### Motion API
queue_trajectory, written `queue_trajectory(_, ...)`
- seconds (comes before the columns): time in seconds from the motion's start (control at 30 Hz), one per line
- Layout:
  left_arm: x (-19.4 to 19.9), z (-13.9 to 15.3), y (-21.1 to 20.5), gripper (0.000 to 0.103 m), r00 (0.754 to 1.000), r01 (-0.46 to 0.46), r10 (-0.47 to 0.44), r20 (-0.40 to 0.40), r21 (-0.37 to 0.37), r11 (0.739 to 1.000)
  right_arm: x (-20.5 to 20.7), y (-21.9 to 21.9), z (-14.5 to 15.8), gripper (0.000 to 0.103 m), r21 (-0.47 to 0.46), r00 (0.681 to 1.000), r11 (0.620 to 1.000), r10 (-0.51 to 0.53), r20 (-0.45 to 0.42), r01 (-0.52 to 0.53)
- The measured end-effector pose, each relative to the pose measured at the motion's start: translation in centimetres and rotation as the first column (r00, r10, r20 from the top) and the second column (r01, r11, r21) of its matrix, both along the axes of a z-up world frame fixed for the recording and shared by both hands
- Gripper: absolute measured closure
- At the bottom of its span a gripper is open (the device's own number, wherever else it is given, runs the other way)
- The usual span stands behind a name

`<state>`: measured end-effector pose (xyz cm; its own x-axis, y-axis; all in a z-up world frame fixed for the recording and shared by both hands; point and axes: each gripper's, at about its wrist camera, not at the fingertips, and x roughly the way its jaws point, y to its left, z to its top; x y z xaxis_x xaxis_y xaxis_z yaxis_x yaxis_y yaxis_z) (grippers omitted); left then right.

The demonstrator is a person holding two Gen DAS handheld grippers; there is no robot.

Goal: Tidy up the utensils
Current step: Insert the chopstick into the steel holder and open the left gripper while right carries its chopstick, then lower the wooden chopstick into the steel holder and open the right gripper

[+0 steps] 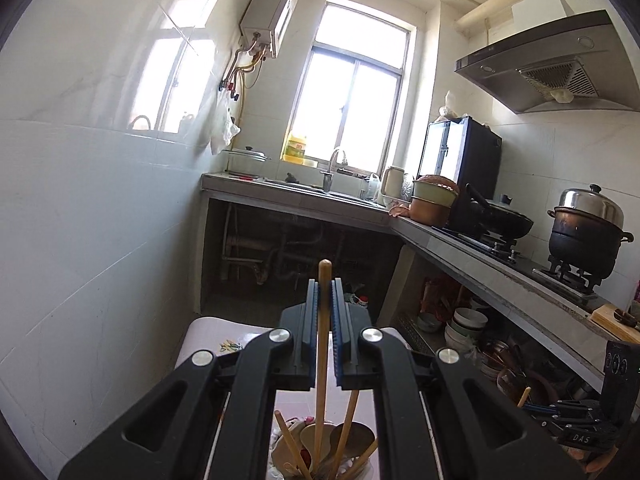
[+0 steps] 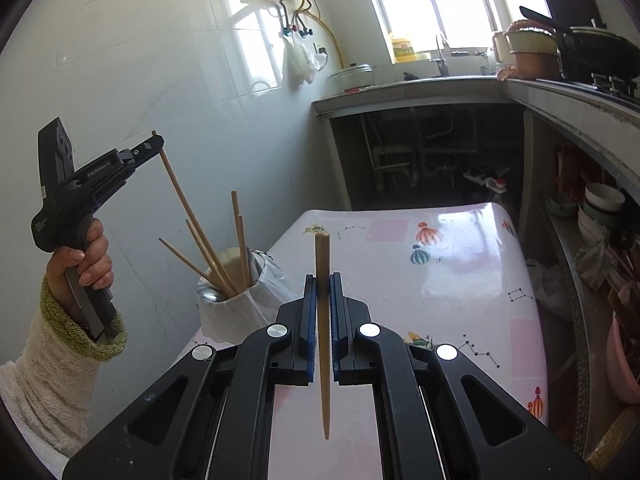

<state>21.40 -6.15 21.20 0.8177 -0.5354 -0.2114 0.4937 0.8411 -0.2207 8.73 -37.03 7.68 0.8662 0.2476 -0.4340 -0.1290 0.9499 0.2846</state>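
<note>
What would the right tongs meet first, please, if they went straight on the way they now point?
Probably the table: the right tongs, shut on a chopstick, angle slightly downward over its bare patterned top. Nothing stands in that line, though depth is hard to judge.

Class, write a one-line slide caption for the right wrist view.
Right gripper clamps one chopstick over the patterned table; left gripper holds another chopstick above the utensil holder.

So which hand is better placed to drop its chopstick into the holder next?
Probably left. The left gripper holds its chopstick right above the holder, lower end at the mouth. The right gripper holds its chopstick over the table, off to the side.
</note>
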Motion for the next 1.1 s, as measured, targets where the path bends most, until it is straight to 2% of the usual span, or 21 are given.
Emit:
queue_trajectory(0.23, 0.7, -2.8, -0.9, 0.097, 0.999, 0.006, -0.004, -0.046, 0.028, 1.0, 0.2, 0.0, -0.4, 0.098, -0.001, 1.0, 1.0, 0.0, -0.022, 0.0)
queue_trajectory(0.4, 0.9, -4.3, -1.1, 0.081, 0.994, 0.026, -0.022, -0.108, 0.038, 0.999, 0.6, 0.6, -0.2, 0.098, -0.004, 1.0, 1.0, 0.011, -0.024, -0.011)
queue_trajectory(0.73, -0.1, -5.9, 0.8, 0.069, 0.989, 0.036, -0.034, -0.141, 0.016, 0.999, 1.9, 1.8, 1.4, 0.098, -0.004, 0.999, 0.999, 0.048, -0.005, -0.048)
queue_trajectory(0.9, -1.8, -7.0, 2.2, 0.039, 0.984, 0.027, -0.022, -0.176, 0.027, 0.999, 3.1, 3.0, 4.5, 0.098, 0.009, 0.993, 0.994, 0.109, 0.054, -0.109)
queue_trajectory(1.0, -3.3, -7.6, 3.2, 0.024, 0.983, 0.006, 0.004, -0.185, 0.053, 0.999, 4.0, 4.0, 6.8, 0.098, 0.014, 0.982, 0.987, 0.155, 0.104, -0.157)
queue_trajectory(1.1, -5.0, -8.3, 4.5, 0.017, 0.982, -0.034, 0.046, -0.182, 0.074, 0.997, 5.1, 5.1, 8.8, 0.098, 0.011, 0.972, 0.982, 0.188, 0.142, -0.191)
